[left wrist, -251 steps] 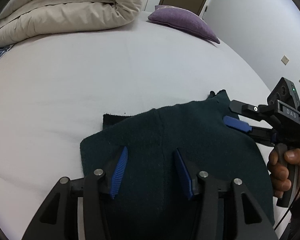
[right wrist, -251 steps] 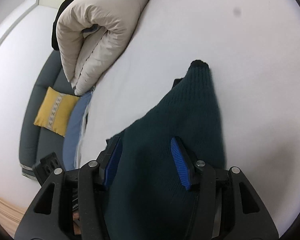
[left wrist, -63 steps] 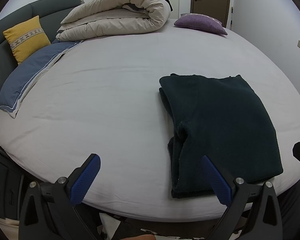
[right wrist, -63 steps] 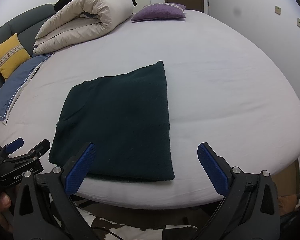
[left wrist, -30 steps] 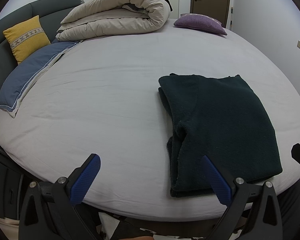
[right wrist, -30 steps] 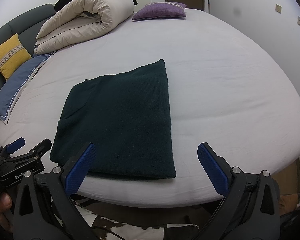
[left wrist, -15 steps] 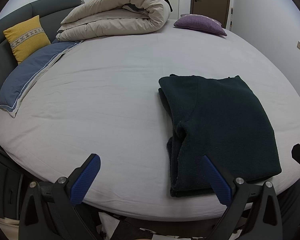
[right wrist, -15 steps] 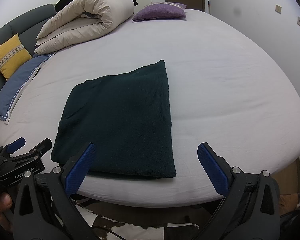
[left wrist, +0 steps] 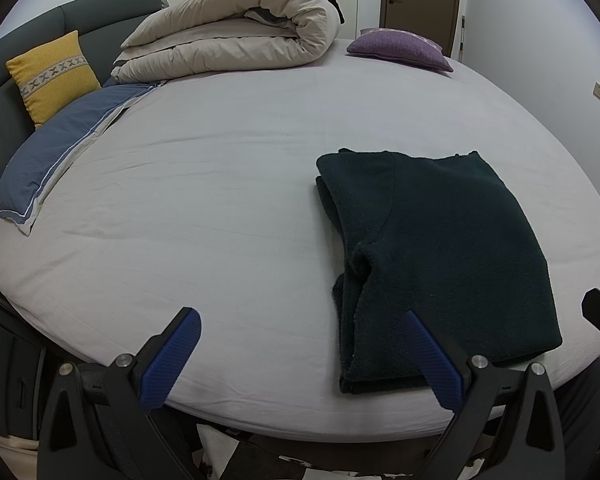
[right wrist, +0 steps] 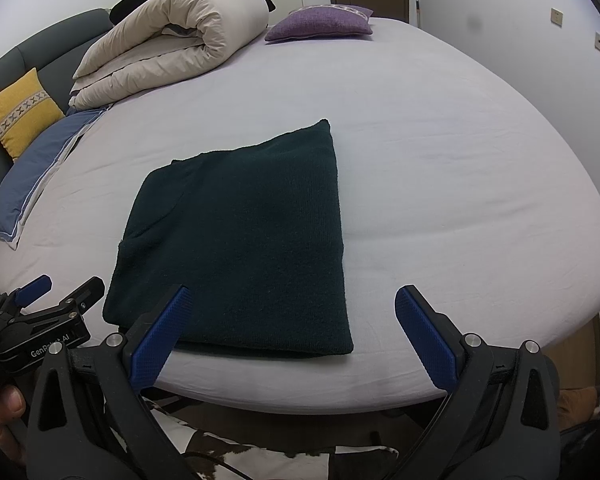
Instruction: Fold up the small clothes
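Observation:
A dark green knitted sweater (left wrist: 440,248) lies folded into a rectangle on the white bed sheet (left wrist: 204,200), near the front edge; it also shows in the right wrist view (right wrist: 244,240). My left gripper (left wrist: 300,356) is open and empty, held back at the bed's front edge, left of the sweater. My right gripper (right wrist: 292,332) is open and empty, held above the sweater's near edge. The left gripper also shows in the right wrist view (right wrist: 56,296), at the lower left.
A rolled beige duvet (left wrist: 236,40) lies at the back of the bed. A purple cushion (left wrist: 400,48) sits at the back right. A blue pillow (left wrist: 60,148) and a yellow cushion (left wrist: 52,76) lie at the left, against a grey headboard. A wall stands to the right.
Several seconds ago both grippers were down over the sweater. Now both are pulled back and wide open, and the sweater lies folded. Nothing has moved in the last second.

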`<state>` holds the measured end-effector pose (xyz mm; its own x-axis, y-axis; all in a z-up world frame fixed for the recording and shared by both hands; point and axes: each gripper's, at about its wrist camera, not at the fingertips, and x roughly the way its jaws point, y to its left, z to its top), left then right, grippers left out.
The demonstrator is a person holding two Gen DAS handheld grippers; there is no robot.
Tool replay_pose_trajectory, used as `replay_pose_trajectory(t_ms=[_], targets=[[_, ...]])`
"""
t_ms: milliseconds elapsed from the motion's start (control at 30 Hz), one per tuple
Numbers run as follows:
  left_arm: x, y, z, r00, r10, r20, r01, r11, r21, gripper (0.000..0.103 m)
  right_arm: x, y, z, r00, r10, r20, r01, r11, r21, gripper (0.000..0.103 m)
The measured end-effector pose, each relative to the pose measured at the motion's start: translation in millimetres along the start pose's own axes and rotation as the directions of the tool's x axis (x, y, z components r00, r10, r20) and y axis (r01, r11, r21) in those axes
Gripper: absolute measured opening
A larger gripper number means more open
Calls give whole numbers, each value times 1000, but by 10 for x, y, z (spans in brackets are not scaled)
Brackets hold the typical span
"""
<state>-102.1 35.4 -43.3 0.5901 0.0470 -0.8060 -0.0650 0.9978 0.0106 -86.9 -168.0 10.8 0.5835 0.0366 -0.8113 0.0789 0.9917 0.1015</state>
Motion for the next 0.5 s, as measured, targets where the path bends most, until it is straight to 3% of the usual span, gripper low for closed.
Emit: replay_pose_trajectory(t_ms=[500], targets=[[-29,-21,-12,1000,-3,13,3,1000,5,103,48,-71,20,1000,10,-9,-10,1000,-3,103]])
